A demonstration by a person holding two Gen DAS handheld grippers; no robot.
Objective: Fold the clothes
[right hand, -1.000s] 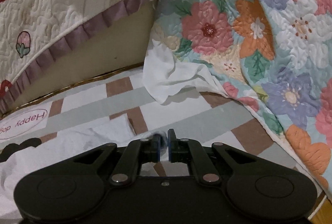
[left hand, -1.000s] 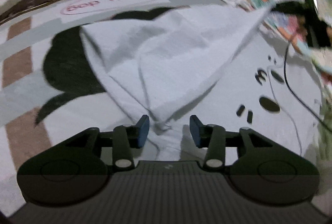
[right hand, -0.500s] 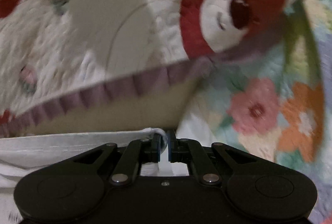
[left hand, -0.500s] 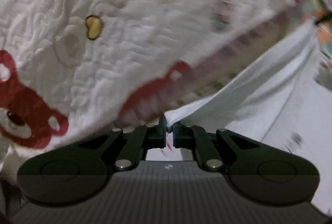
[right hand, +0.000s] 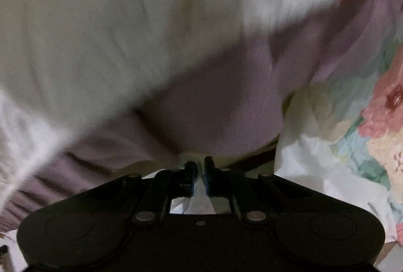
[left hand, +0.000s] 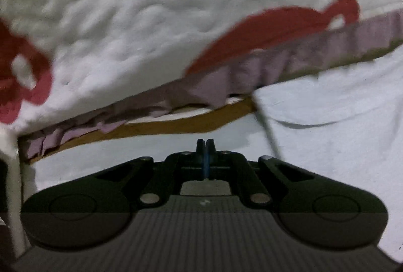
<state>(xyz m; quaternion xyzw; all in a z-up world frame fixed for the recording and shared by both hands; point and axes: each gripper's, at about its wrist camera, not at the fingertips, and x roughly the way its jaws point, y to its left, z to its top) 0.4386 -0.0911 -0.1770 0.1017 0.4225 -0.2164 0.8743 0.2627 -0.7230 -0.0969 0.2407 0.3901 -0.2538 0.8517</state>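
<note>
A white garment (left hand: 327,126) lies spread on the bed at the right of the left wrist view, its edge running toward the far bed edge. My left gripper (left hand: 205,146) is shut, jaws pressed together; no cloth shows between its tips. My right gripper (right hand: 199,171) is shut on a fold of the white garment (right hand: 199,199), which bunches between and behind its blue pads. The right wrist view is blurred.
A white quilt with red bear prints (left hand: 151,20) and a purple ruffle (left hand: 226,80) hangs close ahead in both views. A brown bed edge (left hand: 176,123) runs below it. A floral quilt (right hand: 377,121) and another white cloth (right hand: 314,166) lie at the right.
Both grippers moved forward and down toward the far bed edge. The left gripper, shut on the garment's corner half a second ago, now shows no cloth in its tips. The garment lies flatter.
</note>
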